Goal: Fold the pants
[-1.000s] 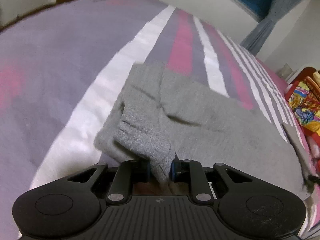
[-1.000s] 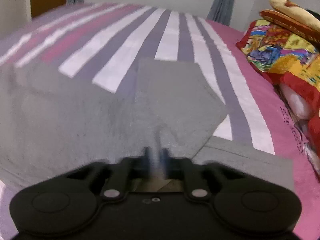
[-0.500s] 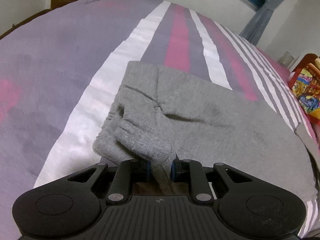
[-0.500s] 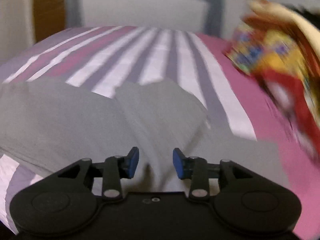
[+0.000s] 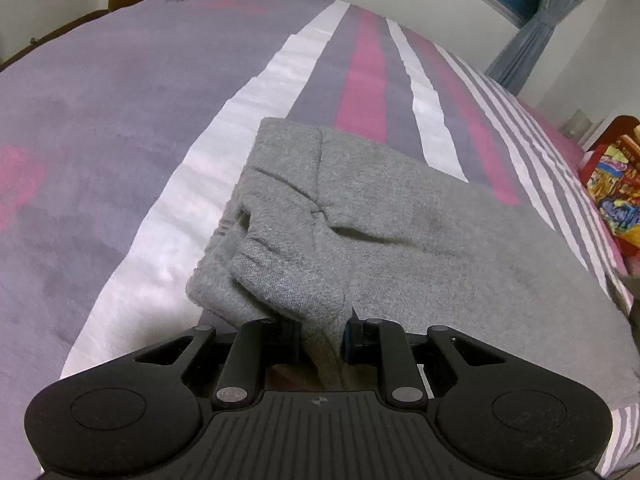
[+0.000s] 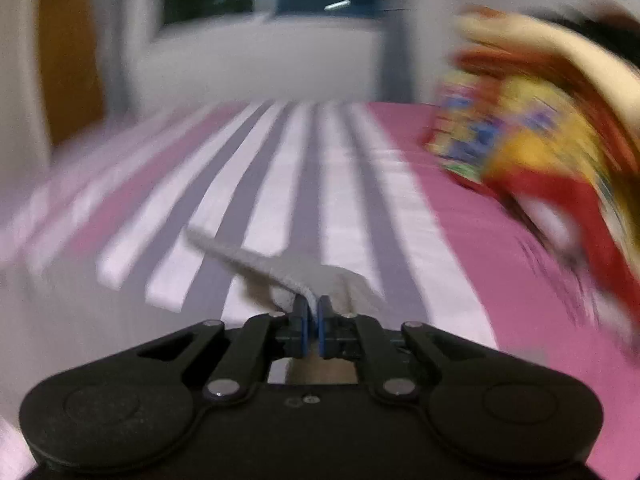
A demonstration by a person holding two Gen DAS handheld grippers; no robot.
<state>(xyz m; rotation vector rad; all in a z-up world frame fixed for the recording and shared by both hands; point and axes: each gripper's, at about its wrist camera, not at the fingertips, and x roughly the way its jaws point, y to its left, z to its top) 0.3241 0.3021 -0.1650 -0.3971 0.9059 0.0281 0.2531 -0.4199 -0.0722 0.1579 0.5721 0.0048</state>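
Note:
Grey pants lie on the striped bed, bunched into folds at the near left end. My left gripper is shut on a thick fold of the pants at their near edge. In the blurred right wrist view, my right gripper is shut on a thin edge of the grey pants, which rises from the jaws as a lifted strip. The rest of the pants is hidden from that view.
The bed sheet has purple, pink and white stripes. A red and yellow patterned bundle lies at the right of the bed; it also shows in the left wrist view. Curtains and a wall stand beyond.
My right gripper opened half a second ago and has now shut on an edge of the pants and swung upward. My left gripper kept its hold and shifted slightly.

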